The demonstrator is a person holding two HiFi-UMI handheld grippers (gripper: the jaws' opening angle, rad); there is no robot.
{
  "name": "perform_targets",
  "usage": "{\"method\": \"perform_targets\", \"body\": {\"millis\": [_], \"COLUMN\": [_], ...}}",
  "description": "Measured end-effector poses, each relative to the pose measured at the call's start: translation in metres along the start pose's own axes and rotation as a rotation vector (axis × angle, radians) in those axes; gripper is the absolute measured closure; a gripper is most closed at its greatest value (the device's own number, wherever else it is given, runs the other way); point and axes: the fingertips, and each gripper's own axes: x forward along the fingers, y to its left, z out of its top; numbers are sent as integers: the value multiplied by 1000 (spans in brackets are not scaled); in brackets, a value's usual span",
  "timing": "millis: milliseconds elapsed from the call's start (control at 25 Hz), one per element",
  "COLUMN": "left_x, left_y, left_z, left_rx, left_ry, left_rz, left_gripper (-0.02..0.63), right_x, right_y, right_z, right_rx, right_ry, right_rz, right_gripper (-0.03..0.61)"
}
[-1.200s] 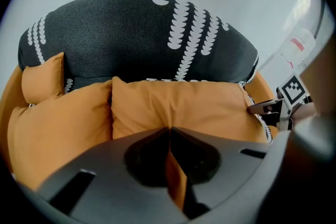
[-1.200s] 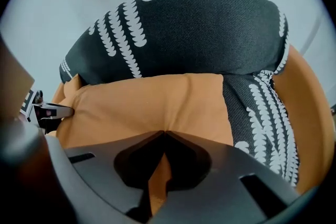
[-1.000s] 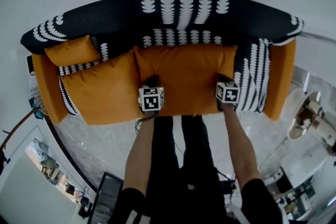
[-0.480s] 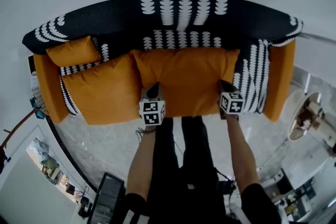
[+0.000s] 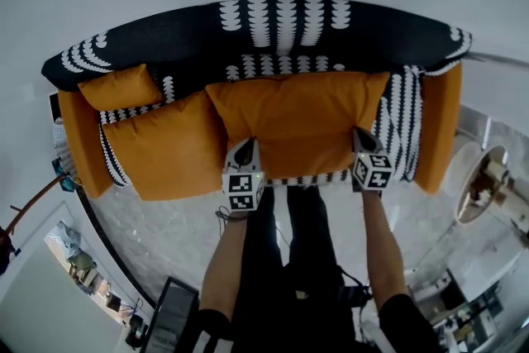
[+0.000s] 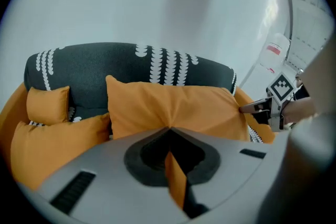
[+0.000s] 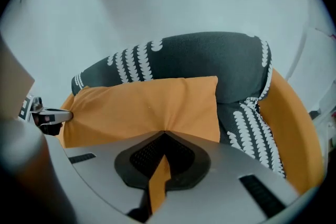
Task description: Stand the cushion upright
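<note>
Both grippers had risen since a second earlier, lifting the cushion's front edge. Left gripper (image 5: 245, 150) and right gripper (image 5: 361, 139) were each clamped on orange fabric at the cushion's (image 5: 297, 116) near corners. It hung tilted, partly raised off the sofa (image 5: 281, 33) seat; leaning it upright against the backrest remained.

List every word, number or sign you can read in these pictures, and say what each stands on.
No text can be read anywhere in these views.
Black-and-white marker cubes: square code patterns only, no letters or numbers.
Red label on the white object by the wall: too blurred to read.
</note>
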Motion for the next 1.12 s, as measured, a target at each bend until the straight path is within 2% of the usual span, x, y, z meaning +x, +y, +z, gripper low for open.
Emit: {"method": "perform_targets", "body": {"millis": [400,680,880,1120], "left_x": [23,40,52,80], "left_y": [-31,-49,-52,-46], "left_z": [85,143,150,122], "left_rx": [101,136,142,88], "left_ry": [-161,-250,-281,-212], "left_rz": [-44,-66,-57,-33], "left_gripper": [614,614,614,614], "right_x": [-28,-40,-32,-2], "right_y": [-41,-67,-77,-85], "right_z": [88,130,145,117], "right_rx": [-7,17,26,51], "right_ry": [-192,-297,-321,-250], "right_rz": [-69,-106,-132,-143], "right_gripper": [583,583,583,583]}}
